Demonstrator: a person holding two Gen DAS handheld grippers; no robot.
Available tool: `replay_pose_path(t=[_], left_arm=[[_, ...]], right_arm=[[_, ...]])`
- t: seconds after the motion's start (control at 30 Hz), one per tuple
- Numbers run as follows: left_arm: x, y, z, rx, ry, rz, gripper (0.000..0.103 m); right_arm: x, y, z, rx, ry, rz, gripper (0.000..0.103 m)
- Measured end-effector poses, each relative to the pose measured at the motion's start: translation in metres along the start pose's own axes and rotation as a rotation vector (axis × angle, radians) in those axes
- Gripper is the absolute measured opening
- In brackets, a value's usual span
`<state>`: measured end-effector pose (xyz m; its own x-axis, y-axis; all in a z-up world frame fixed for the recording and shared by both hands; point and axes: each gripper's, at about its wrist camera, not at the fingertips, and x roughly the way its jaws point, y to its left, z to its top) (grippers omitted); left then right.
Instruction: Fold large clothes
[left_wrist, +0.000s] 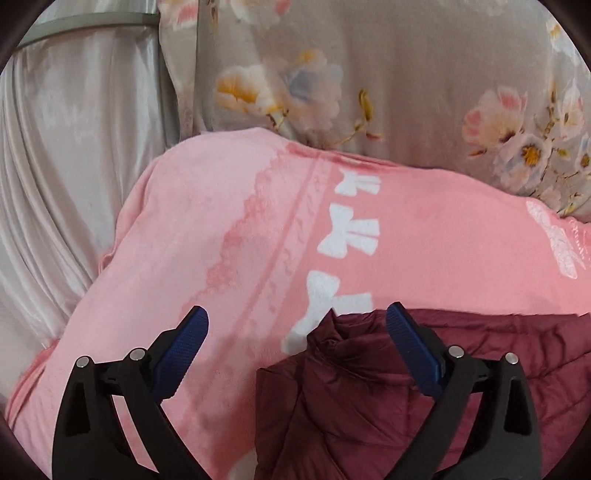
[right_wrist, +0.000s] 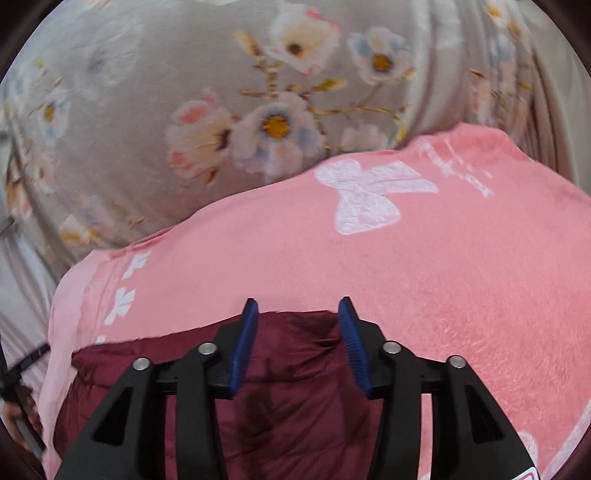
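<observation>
A maroon quilted jacket (left_wrist: 369, 398) lies on a pink blanket (left_wrist: 207, 229) with white bows. In the left wrist view my left gripper (left_wrist: 297, 314) is wide open, just above the jacket's bunched left corner, which rises between the blue pads (left_wrist: 184, 350). In the right wrist view the jacket (right_wrist: 295, 398) lies under my right gripper (right_wrist: 298, 306), which is open, its blue pads (right_wrist: 243, 347) on either side of the jacket's far edge. Neither gripper holds anything.
The pink blanket (right_wrist: 443, 280) covers a grey floral bedspread (right_wrist: 184, 110), which also shows in the left wrist view (left_wrist: 406, 74). A shiny white curtain (left_wrist: 66, 166) hangs at the left. A hand on a dark handle (right_wrist: 18, 406) shows at the lower left of the right view.
</observation>
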<state>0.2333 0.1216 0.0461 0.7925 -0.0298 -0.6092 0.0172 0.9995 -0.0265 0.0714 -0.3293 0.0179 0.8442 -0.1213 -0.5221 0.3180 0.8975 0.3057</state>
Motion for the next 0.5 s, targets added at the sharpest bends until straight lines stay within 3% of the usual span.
replay_pose_path(t=[0.07,0.2,0.3,0.33,0.43,0.5], left_arm=[[-0.011,-0.013,0.006,-0.011,0.014,-0.075,0.094],[-0.006,-0.066,-0.002,0.061,0.091,-0.182,0.094],[0.013,-0.107,-0.019,0.126,0.156,-0.206,0.094],[0.02,-0.117,-0.025,0.139,0.175,-0.209,0.094],[0.044,-0.134,-0.035,0.15,0.229,-0.209,0.09],[0.056,-0.138,-0.033,0.14,0.243,-0.204,0.09]], right_arm=[[0.007,0.024,-0.003,-0.056,0.051,0.05,0.051],[0.036,0.076,-0.017,-0.164,0.154,0.107,0.051],[0.068,0.105,-0.028,-0.23,0.241,0.119,0.051],[0.079,0.109,-0.031,-0.236,0.259,0.116,0.046],[0.102,0.117,-0.033,-0.263,0.318,0.111,0.0],[0.102,0.121,-0.023,-0.262,0.294,0.123,0.0]])
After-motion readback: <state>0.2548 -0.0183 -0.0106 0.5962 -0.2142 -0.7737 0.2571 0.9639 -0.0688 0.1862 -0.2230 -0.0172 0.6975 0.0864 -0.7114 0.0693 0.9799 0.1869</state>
